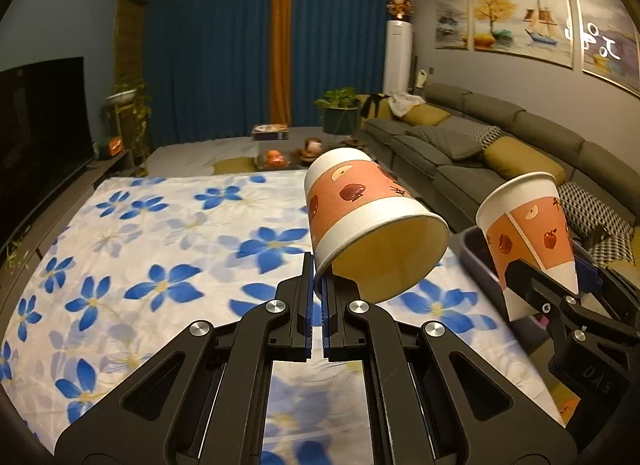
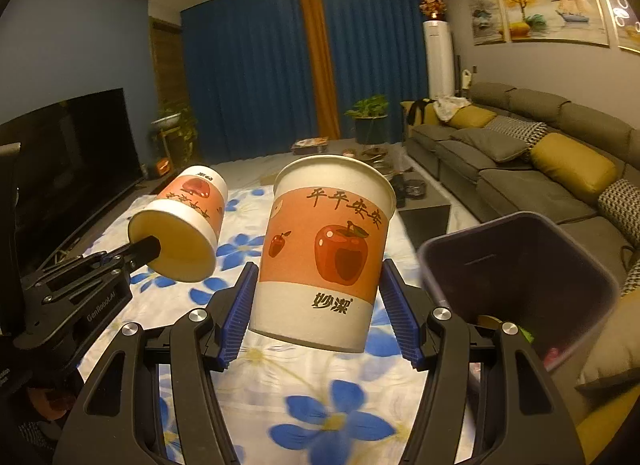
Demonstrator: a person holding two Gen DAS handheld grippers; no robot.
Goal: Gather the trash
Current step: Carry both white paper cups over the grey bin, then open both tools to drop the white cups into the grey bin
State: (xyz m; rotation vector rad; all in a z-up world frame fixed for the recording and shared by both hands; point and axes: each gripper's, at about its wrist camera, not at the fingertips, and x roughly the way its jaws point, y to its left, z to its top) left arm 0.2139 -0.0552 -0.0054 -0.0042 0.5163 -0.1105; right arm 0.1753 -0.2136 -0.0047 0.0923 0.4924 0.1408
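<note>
Two paper cups held aloft, bin just ahead.
The right gripper (image 2: 320,305) clamps the upright cup (image 2: 324,253); the left gripper (image 1: 317,289) pinches the tipped cup (image 1: 372,225) by its rim. Carry both fully over the dark bin (image 2: 520,285) before releasing.

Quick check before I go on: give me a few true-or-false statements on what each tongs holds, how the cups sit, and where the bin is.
1. The left tongs pinch the rim of a paper cup. True.
2. That cup stands upright. False: it is tipped over, its open mouth facing the camera.
3. The right tongs hold a second paper cup by its sides. True.
4. The trash bin is left of the right tongs. False: it is to their right.
5. The bin is empty. False: some scraps lie at its bottom.
</note>
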